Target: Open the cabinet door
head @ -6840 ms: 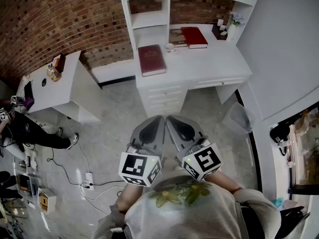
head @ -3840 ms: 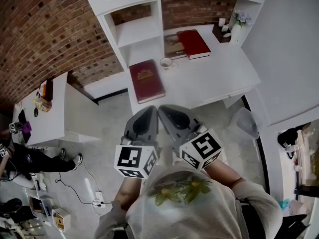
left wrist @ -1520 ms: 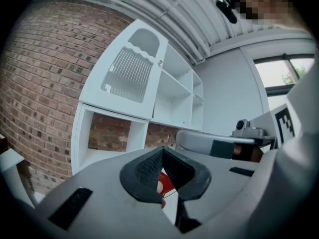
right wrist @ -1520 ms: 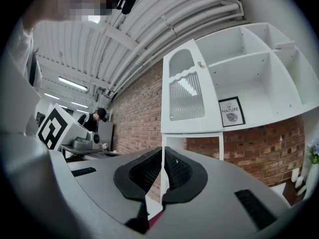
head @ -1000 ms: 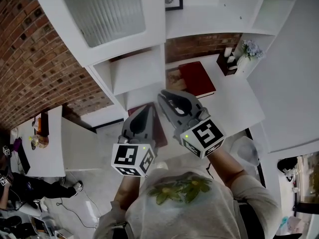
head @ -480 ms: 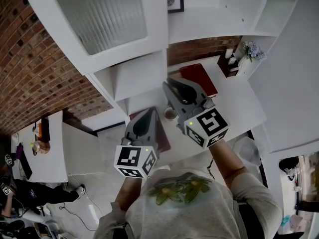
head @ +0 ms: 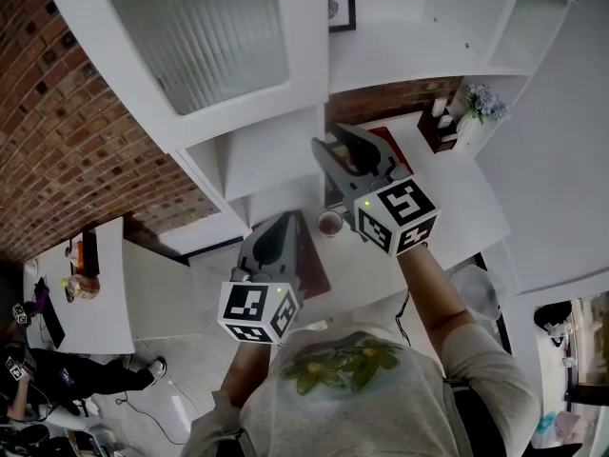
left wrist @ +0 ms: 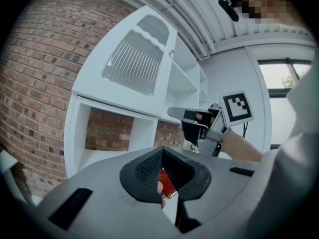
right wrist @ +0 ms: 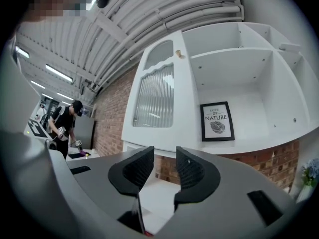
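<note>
Head view has the cabinet door (head: 200,36) up at the left of the white shelf unit, above an open cubby and well clear of both tools. It's shut flat against its cabinet. From the right gripper view the door (right wrist: 159,93) stands tall, long axis upright, ribbed glass facing out into the room, with a small knob (right wrist: 177,55) high on its right edge, next to the shelf holding a framed print (right wrist: 217,121). The right tool (head: 335,152) is raised over the desk (head: 447,208), pointing at the shelves; its jaws are opening with nothing between them. The left tool (head: 283,225) sits lower beside a cup (head: 329,223), jaws together and empty.
</note>
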{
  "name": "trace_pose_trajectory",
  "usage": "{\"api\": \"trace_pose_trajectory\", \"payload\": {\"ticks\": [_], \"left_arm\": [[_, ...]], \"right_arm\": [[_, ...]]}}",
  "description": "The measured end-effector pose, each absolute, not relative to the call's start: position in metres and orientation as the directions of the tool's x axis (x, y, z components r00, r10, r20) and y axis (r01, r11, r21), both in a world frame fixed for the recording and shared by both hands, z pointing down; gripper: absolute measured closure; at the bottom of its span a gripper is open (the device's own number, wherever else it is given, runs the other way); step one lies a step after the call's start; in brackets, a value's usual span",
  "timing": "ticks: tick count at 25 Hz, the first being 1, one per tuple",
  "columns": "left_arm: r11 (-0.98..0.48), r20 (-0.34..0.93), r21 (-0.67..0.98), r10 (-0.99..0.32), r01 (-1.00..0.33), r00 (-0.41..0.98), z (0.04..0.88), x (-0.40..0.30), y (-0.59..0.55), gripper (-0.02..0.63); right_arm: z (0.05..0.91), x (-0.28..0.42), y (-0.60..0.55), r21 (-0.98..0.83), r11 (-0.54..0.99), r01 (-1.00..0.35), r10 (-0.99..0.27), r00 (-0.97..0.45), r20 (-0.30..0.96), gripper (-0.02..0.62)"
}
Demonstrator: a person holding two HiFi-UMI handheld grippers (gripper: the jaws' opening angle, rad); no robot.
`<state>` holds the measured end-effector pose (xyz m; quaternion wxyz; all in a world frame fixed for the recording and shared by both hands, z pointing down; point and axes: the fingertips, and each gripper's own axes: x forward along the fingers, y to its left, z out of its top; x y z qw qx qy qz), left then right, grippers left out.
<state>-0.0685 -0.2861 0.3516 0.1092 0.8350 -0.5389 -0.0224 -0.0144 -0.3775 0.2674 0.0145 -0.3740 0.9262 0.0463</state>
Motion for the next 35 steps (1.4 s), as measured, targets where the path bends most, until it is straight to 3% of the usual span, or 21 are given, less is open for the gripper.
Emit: {"api": "trace_pose_trajectory", "payload": {"ticks": [17,35], "left_arm": [[-0.367,0.127,0.206,-0.909,-0.907,0.396,0.343,-0.086,-0.286,0.597],[-0.333,0.130,0.206,-0.923,-0.920,0.363,0.345,-0.107,-0.279,0.597]], "right_arm": [[0.265,-0.015,-0.442,0.034,0.685,-0.728,-0.728,-0.685,-0.020,0.425],[0.274,-0.018,-0.464,-0.028,0.734,-0.679,-0.679,-0.734,-0.005,0.423]]}}
